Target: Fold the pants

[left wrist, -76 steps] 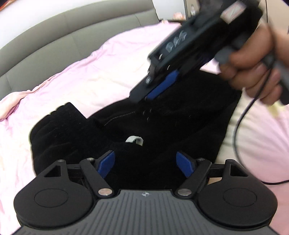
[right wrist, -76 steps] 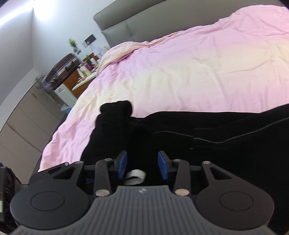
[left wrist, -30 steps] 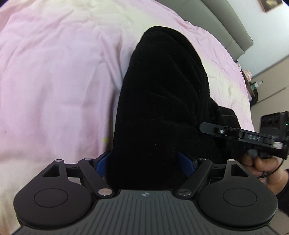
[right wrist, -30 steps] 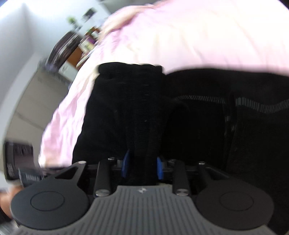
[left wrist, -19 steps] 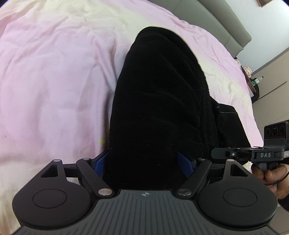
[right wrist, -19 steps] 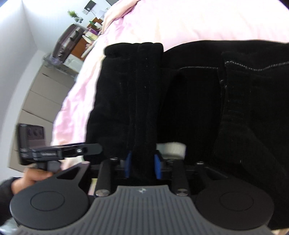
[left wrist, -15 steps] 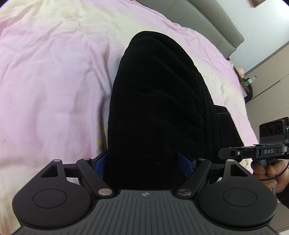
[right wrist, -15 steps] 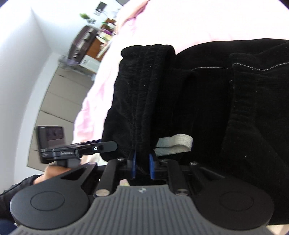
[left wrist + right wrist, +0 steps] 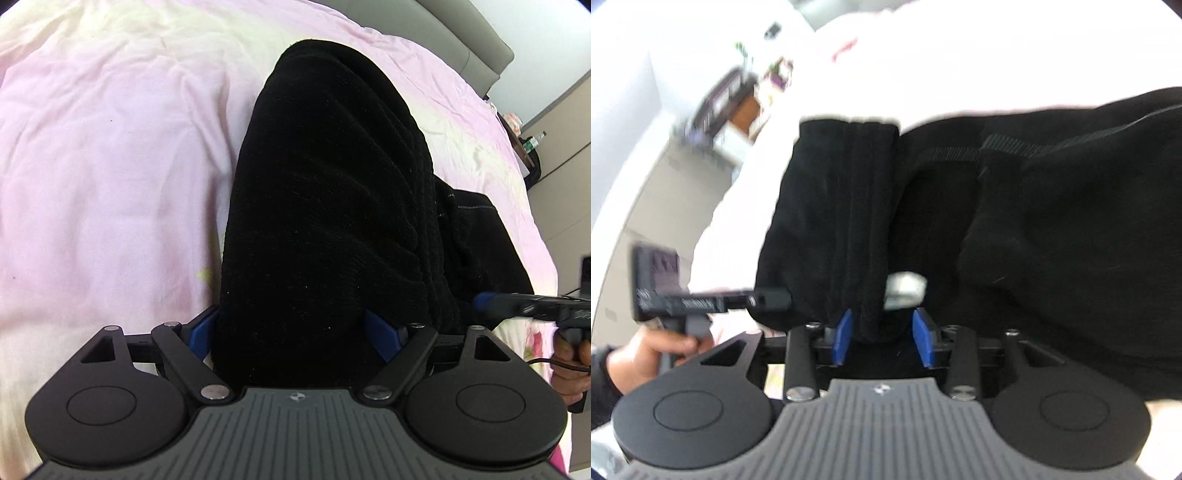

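Black corduroy pants [image 9: 325,206], folded into a thick bundle, lie on a bed covered by a pink duvet [image 9: 110,155], toward the side of the bed nearest the wardrobe wall; the grey upholstered headboard [image 9: 476,40] runs along the far edge. Left gripper [image 9: 291,328]: its blue fingers [image 9: 201,326] stand wide apart on either side of the near end of the folded stack, with the cloth filling the space between them; whether the pads press the fabric cannot be told, so the jaws read as open around the bundle. Right gripper [image 9: 882,338]: its blue fingers [image 9: 843,334] are parted, and a narrow fold of the pants [image 9: 960,221] hangs between them, closer to the left pad and clear of the right one, so the jaws are open and not clamping. A white garment label [image 9: 905,290] shows just beyond the right gripper's fingertips, at the inner edge of the ribbed fold. In the right wrist view, which is motion-blurred and overexposed, the left gripper [image 9: 768,297] enters from the left, carried by the left hand [image 9: 646,354], its tip touching the outer edge of the stack. In the left wrist view the right gripper [image 9: 484,302] reaches in from the right edge, held by the right hand [image 9: 572,365], its blue tip at the side of the bundle.
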### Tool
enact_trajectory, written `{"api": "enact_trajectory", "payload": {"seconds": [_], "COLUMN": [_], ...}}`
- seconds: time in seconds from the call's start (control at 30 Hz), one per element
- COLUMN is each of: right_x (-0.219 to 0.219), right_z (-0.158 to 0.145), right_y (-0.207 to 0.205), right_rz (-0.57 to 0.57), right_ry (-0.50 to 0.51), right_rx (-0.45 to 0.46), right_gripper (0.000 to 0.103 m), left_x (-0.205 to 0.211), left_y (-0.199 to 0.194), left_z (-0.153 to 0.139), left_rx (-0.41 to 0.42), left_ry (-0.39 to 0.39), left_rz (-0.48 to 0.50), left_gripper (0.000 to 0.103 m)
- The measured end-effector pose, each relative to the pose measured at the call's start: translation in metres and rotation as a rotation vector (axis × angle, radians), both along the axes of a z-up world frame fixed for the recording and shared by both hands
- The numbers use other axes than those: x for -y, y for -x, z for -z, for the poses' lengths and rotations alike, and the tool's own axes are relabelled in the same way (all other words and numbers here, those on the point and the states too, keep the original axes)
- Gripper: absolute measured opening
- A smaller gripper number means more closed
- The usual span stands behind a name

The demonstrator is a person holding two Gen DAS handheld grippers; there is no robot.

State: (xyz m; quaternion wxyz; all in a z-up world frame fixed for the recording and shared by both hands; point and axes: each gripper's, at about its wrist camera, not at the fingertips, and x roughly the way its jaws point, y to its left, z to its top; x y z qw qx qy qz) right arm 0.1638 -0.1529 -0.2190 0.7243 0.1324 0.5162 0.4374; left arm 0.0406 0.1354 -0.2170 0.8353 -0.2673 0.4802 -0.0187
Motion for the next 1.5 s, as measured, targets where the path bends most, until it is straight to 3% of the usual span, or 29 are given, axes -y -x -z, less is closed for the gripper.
{"api": "enact_trajectory", "payload": {"seconds": [0.07, 0.33, 0.43, 0.57, 0.6, 0.67, 0.8, 0.87, 1.0, 1.13, 1.2, 1.23, 1.27, 1.43, 1.5], "right_x": [0.028, 0.152, 0.173, 0.190, 0.194, 0.193, 0.199, 0.193, 0.185, 0.171, 0.167, 0.166, 0.167, 0.173, 0.175], "right_z": [-0.008, -0.001, 0.013, 0.015, 0.015, 0.020, 0.043, 0.049, 0.061, 0.069, 0.076, 0.075, 0.075, 0.070, 0.075], "right_y": [-0.004, 0.009, 0.022, 0.037, 0.040, 0.043, 0.055, 0.054, 0.040, 0.018, 0.008, 0.005, 0.004, 0.014, 0.014], "right_rz": [0.113, 0.654, 0.758, 0.889, 0.907, 0.942, 0.981, 0.993, 0.993, 0.972, 0.963, 0.951, 0.932, 0.892, 0.896], "right_ry": [-0.031, -0.063, -0.121, -0.118, -0.122, -0.085, -0.085, -0.121, -0.213, -0.162, -0.163, -0.151, -0.164, -0.208, -0.205], "right_rx": [0.021, 0.031, -0.003, 0.030, 0.036, 0.019, -0.118, -0.119, -0.159, -0.119, -0.119, -0.113, -0.107, -0.078, -0.086], "right_gripper": [0.046, 0.051, 0.046, 0.052, 0.052, 0.063, 0.064, 0.071, 0.074, 0.075, 0.068, 0.049, 0.039, 0.032, 0.031], "left_x": [0.000, -0.002, 0.001, 0.004, 0.004, 0.005, 0.005, 0.006, 0.008, 0.009, 0.008, 0.009, 0.008, 0.019, 0.021], "left_y": [-0.001, -0.001, -0.005, -0.008, -0.008, -0.009, -0.012, -0.014, -0.017, -0.020, -0.020, -0.020, -0.019, -0.021, -0.024], "left_z": [0.000, 0.000, 0.000, 0.000, 0.000, 0.000, 0.002, 0.002, 0.003, 0.003, 0.003, 0.003, 0.003, -0.004, -0.004], "left_rx": [-0.004, -0.010, -0.014, -0.017, -0.017, -0.018, -0.024, -0.026, -0.035, -0.039, -0.039, -0.038, -0.038, -0.015, -0.019], "left_ry": [0.003, 0.011, 0.006, 0.004, 0.002, 0.001, 0.009, 0.004, 0.004, 0.005, 0.006, 0.007, 0.007, -0.074, -0.072], "left_rz": [-0.008, -0.026, -0.030, -0.042, -0.043, -0.044, -0.054, -0.054, -0.058, -0.059, -0.059, -0.060, -0.058, -0.011, -0.017], "left_gripper": [0.096, 0.096, 0.098, 0.099, 0.100, 0.100, 0.103, 0.103, 0.103, 0.103, 0.103, 0.103, 0.103, 0.103, 0.103]}}
